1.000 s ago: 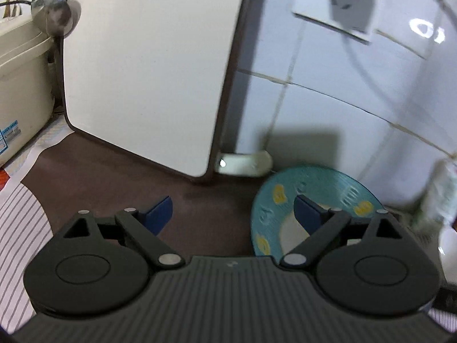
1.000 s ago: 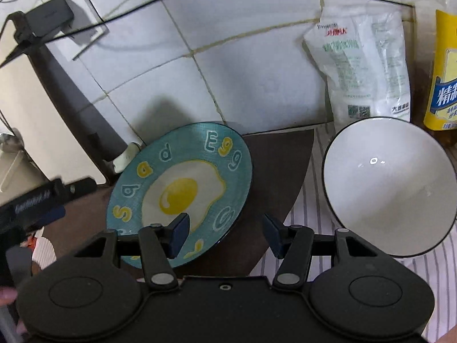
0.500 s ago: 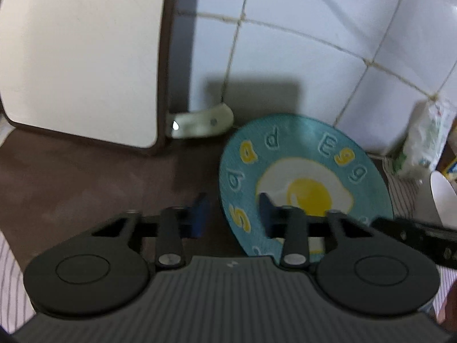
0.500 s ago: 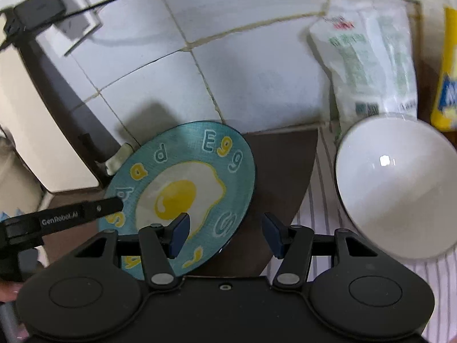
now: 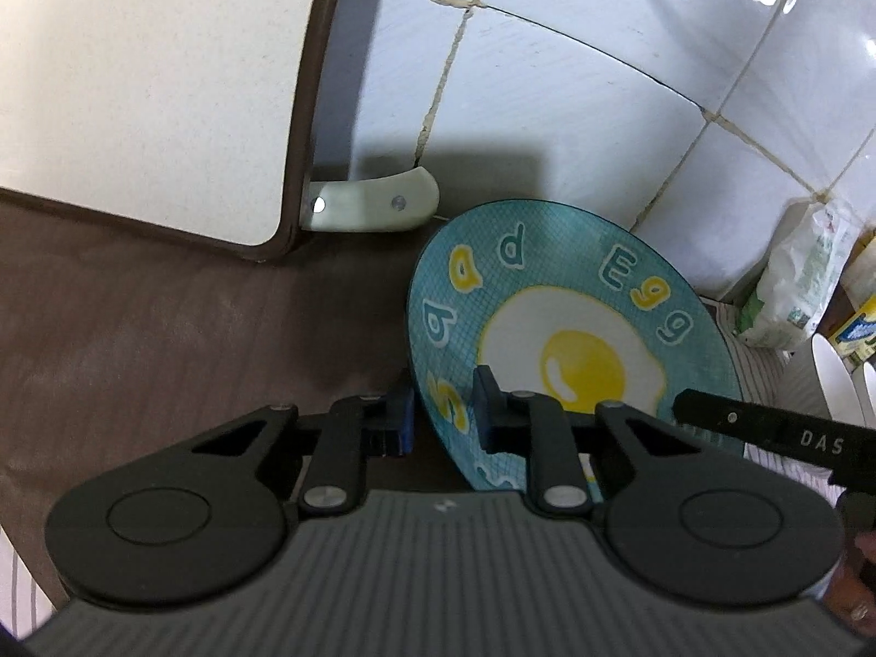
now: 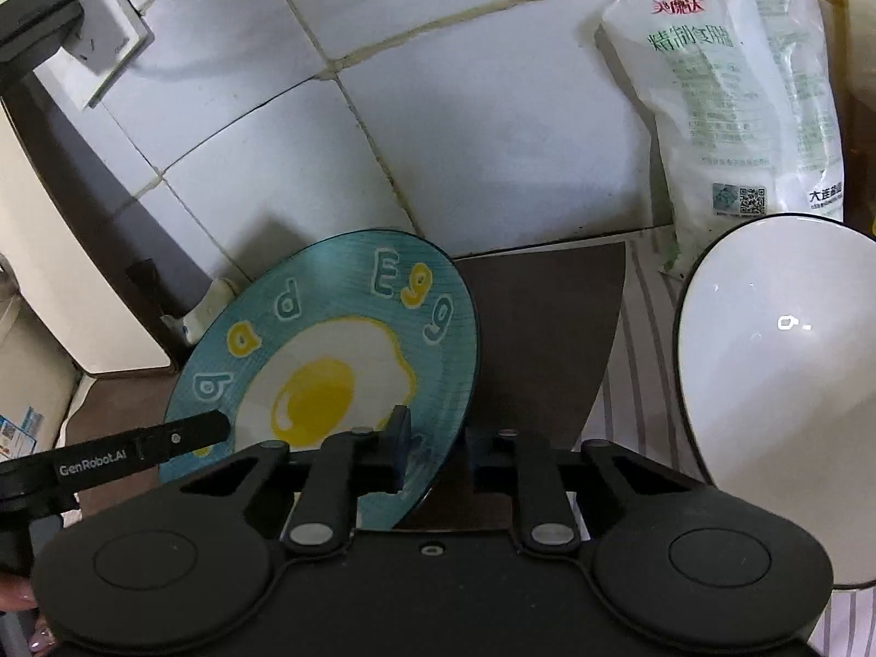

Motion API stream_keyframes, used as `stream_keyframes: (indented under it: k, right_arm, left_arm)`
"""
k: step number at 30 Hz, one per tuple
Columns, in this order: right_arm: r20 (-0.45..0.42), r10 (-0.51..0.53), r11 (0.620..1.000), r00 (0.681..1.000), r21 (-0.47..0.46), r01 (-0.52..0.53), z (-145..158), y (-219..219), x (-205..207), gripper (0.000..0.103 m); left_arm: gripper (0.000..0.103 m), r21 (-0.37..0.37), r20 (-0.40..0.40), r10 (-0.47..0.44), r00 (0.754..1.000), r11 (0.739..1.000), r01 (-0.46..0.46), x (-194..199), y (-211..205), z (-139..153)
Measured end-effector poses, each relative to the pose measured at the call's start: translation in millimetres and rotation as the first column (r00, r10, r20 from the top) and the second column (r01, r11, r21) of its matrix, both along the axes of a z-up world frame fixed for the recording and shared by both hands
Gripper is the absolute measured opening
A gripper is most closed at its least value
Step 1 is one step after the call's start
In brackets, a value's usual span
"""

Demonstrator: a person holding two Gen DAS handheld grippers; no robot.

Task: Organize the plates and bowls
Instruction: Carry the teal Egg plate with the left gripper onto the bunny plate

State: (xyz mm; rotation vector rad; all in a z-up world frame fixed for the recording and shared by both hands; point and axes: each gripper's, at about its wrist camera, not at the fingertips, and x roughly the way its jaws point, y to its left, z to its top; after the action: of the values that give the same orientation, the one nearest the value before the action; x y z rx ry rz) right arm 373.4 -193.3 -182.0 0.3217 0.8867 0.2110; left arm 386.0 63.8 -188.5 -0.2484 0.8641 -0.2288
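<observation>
Two grippers, left and right, have just clenched on the plate's near rim from opposite edges. Probably stiff, slick, breakable: hold rim firmly.

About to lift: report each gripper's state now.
Left gripper: just closed, shut on the egg plate rim.
Right gripper: just closed on that plate's opposite rim.

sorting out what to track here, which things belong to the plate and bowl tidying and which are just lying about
Part of the job:
- teal fried-egg plate, propped against the tiled wall
- white bowl
- left gripper and right gripper, both clamped on the plate's rim

Just lying about:
- white salt bag
- cutting board
- knife handle
- wall socket
</observation>
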Motion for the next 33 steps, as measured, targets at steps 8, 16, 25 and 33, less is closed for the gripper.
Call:
stream_keyframes:
  k: [8,16,25,33]
  right_arm:
    - [0.032,0.051,0.999,0.998,0.002,-0.051,16.5,-2.8,-8.9,0.021]
    - [0.059,0.038,0.998,0.997,0.041,-0.041,37.9,-11.5,-35.9,0.021]
    - [0.115,0.012,0.995,0.993,0.097,-0.023,82.2,-24.0,-93.4,0.021]
    - [0.132,0.01,0.992,0.991,0.121,-0.026,115.3,-26.8,-146.5,0.021]
  left_arm:
    - [0.02,-0.035,-0.031,-0.001,1.0,0.999,0.0,-0.2,5.8,6.7]
    - [0.02,0.009,0.038,-0.015,0.999,1.0,0.014,-28.0,-0.1,30.4]
    - [0.02,-0.003,0.081,0.001,0.997,1.0,-0.001,-81.0,-0.8,78.5]
    - [0.019,-0.001,0.08,0.012,0.997,1.0,-0.012,-137.1,2.3,117.2]
